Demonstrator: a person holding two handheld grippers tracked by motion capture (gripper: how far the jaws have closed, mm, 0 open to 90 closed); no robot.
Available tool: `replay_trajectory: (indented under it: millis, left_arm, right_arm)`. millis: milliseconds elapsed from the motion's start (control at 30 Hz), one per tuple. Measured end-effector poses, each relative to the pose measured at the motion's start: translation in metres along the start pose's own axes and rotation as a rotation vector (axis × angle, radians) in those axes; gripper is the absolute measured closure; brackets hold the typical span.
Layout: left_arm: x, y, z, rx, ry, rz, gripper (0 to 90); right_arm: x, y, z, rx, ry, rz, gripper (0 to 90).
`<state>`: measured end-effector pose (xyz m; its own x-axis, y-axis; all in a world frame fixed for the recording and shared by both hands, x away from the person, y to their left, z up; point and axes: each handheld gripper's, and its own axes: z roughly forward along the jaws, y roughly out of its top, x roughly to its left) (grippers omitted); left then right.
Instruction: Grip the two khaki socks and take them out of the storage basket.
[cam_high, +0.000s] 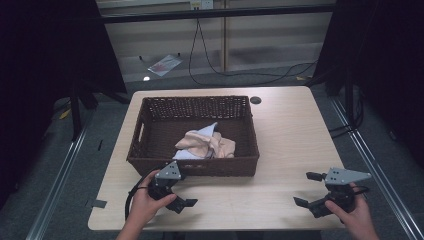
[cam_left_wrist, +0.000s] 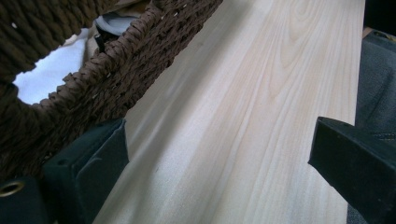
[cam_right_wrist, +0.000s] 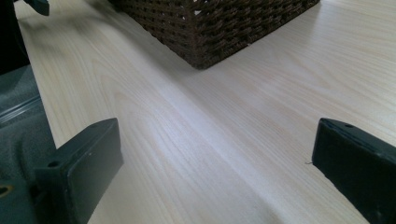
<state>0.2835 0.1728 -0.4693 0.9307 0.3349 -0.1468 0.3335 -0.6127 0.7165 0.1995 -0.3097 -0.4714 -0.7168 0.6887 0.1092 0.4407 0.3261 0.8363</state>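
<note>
Grippers first: we log the left gripper (cam_high: 181, 190) with jaws spread wide and empty, against the near wall of the dark brown woven wicker basket (cam_high: 150, 165); the right gripper (cam_high: 308, 189) likewise spread, empty, near-right on the pale wooden table (cam_high: 290, 130). Beige and white crumpled cloths (cam_high: 205, 142) lie inside the basket.

The clothes (cam_high: 206, 142) in the wicker basket (cam_high: 150, 107) lie bunched in a heap, so their number and kind cannot be told; the basket's near wall hides their lower edge. In the left gripper view the basket (cam_left_wrist: 93, 88) is cut off at the top and left edges, and only white scraps of cloth (cam_left_wrist: 56, 70) show over its rim. The left tongs (cam_high: 180, 192) sit partly behind the hand (cam_high: 145, 205). A small dark round thing (cam_high: 256, 100) on the tabletop (cam_high: 290, 130) is too small to tell. The flat thing on the floor (cam_high: 164, 64) beyond is blurred.
</note>
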Motion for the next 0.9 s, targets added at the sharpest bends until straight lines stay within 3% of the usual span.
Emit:
replay_trajectory:
  millis: [333,533,600,700,900]
  left_arm:
    - [0.001,0.003,0.001,0.038,-0.044,-0.010,4.3]
    - [-0.002,0.012,-0.002,0.081,-0.060,0.013,4.7]
    - [-0.001,0.015,-0.004,0.099,-0.079,-0.008,5.3]
    - [-0.001,0.018,-0.008,0.142,-0.066,-0.010,5.7]
    - [-0.002,0.023,-0.011,0.157,-0.078,-0.028,6.2]
  right_arm:
    - [0.000,-0.001,0.002,0.015,0.016,-0.009,1.6]
    - [0.001,-0.001,0.003,0.017,0.030,0.000,1.6]
    - [0.002,0.000,0.004,0.023,0.034,-0.010,1.6]
    - [0.002,0.000,0.006,0.027,0.035,-0.011,1.6]
    - [0.004,0.000,0.007,0.038,0.052,-0.021,1.7]
